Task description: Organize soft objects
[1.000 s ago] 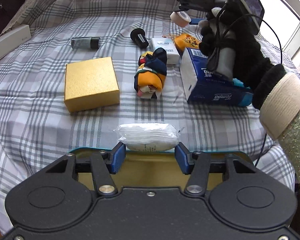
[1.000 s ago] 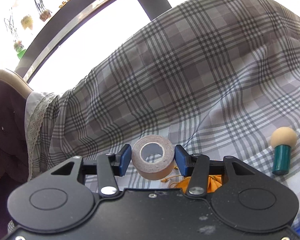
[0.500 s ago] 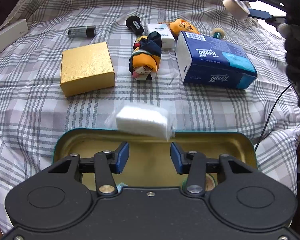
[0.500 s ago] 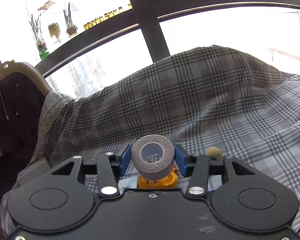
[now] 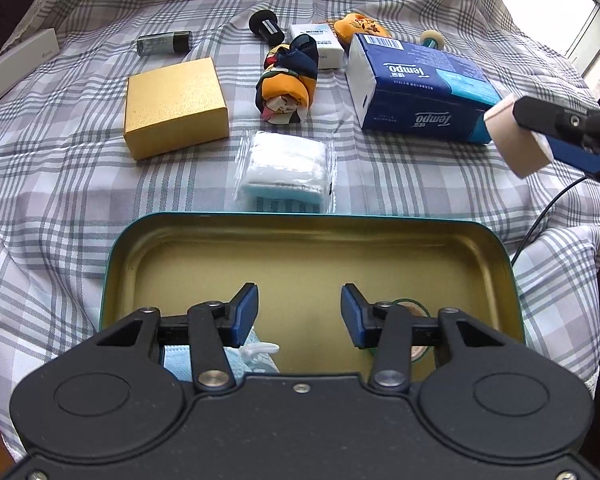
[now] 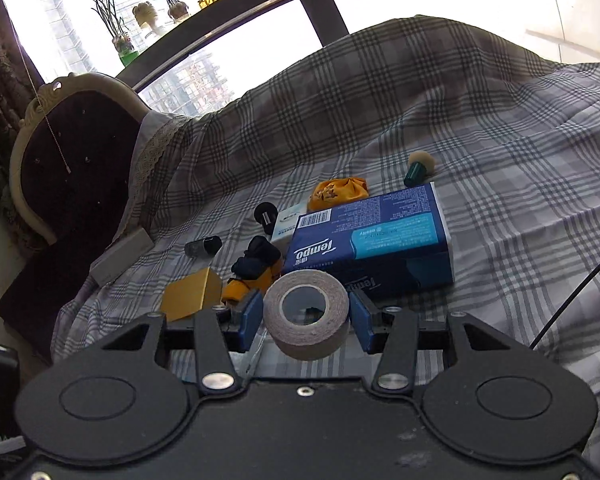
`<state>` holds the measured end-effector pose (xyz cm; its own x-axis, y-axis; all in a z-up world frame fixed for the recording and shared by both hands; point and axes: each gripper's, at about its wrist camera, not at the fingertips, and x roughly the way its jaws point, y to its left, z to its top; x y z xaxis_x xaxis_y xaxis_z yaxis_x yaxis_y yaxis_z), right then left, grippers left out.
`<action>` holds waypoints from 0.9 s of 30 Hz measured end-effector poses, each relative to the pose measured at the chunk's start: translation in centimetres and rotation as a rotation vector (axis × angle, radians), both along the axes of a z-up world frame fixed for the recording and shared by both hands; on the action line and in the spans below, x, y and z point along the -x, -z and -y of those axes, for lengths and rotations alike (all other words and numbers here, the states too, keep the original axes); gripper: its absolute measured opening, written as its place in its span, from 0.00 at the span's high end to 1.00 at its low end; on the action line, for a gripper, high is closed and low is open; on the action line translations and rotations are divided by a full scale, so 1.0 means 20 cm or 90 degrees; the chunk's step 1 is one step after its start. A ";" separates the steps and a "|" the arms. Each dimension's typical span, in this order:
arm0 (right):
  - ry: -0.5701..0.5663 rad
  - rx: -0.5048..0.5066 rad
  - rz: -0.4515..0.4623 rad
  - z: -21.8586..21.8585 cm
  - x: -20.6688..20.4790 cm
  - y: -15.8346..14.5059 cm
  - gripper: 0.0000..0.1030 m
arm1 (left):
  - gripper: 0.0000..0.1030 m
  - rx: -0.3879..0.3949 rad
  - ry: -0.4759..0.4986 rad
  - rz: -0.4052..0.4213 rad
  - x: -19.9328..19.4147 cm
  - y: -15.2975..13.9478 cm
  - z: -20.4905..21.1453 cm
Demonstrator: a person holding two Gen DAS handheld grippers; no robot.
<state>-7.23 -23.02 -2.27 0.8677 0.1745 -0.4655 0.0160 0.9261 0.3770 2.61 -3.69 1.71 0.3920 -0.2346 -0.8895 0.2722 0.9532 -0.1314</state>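
Observation:
An open tin (image 5: 300,216) with a green rim and gold inside lies near me on the plaid cloth. My left gripper (image 5: 299,314) hangs open over it with nothing between its pads. A blue mask (image 5: 236,360) lies in the tin's near left corner. Just beyond the far rim, a white pad packet (image 5: 286,164) rests on the cloth. Farther back lie a rolled orange and navy scarf (image 5: 286,80) and an orange pouch (image 5: 360,28). My right gripper (image 6: 306,320) is shut on a beige tape roll (image 6: 306,326). That tape roll (image 5: 516,140) hovers at the right, above the cloth.
A blue Tempo tissue pack (image 5: 420,80) lies right of the scarf and a gold box (image 5: 174,106) left of it. At the back are a white carton (image 5: 316,42), a black cylinder (image 5: 265,26), a dark vial (image 5: 164,43) and a green peg (image 5: 432,38). A dark chair (image 6: 60,160) stands beyond the cloth.
The left gripper let go of the white packet, which now lies on the cloth past the tin, and drew back over the tin. The right gripper swung the tape roll forward and lower.

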 end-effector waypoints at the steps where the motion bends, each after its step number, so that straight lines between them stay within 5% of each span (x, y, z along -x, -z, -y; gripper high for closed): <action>1: 0.004 -0.001 -0.003 -0.01 0.01 0.01 0.54 | 0.57 0.001 0.001 0.001 -0.01 -0.01 0.00; 9: 0.026 -0.028 -0.004 0.04 0.03 0.01 0.54 | 0.54 -0.017 0.010 0.035 -0.23 -0.07 0.02; 16: 0.032 -0.041 0.004 0.07 0.05 0.00 0.54 | 0.53 -0.005 0.023 0.000 -0.41 -0.02 0.08; 27: 0.034 -0.070 -0.003 0.11 0.01 0.02 0.54 | 0.44 -0.050 0.056 0.033 -0.47 0.06 0.17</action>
<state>-7.48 -25.18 -2.66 0.8750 0.1784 -0.4500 0.0664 0.8766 0.4767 11.94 -7.16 0.55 0.4195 -0.2005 -0.8853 0.3599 0.9321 -0.0405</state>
